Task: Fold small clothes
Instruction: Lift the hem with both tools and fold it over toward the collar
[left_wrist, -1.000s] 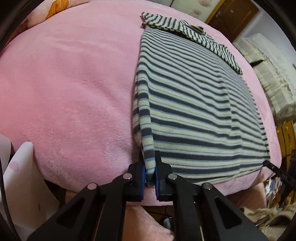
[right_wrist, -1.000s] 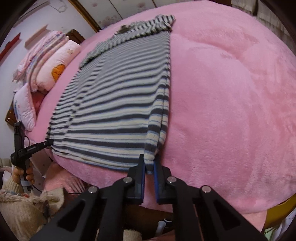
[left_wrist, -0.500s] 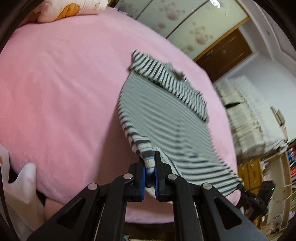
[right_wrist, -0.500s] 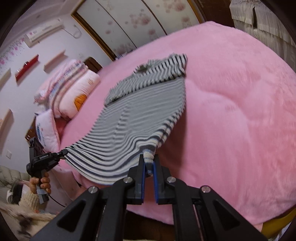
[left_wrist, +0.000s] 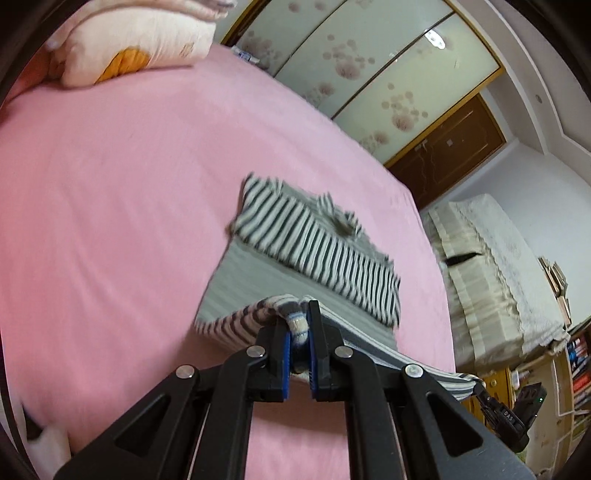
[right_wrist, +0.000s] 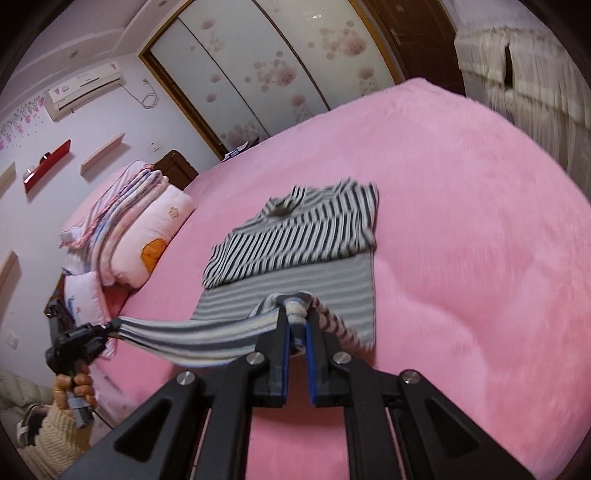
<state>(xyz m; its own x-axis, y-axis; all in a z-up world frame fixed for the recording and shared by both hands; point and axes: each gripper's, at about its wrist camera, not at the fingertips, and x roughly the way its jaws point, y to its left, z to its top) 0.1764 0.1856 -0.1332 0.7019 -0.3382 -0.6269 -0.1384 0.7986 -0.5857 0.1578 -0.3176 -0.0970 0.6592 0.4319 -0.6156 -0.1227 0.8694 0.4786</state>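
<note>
Since a sec ago you've raised both hem corners of the striped top (left_wrist: 306, 236) off the pink bed (left_wrist: 110, 184); collar end lies on it. L gripper (left_wrist: 298, 334) & R gripper (right_wrist: 297, 326) each clamp a bunched corner, hem stretched between.

Support surface: bed with pink fleece blanket (left_wrist: 110, 192). Resting on it: the far part of a striped shirt (right_wrist: 303, 229); stacked pillows (right_wrist: 147, 229) at the head.
</note>
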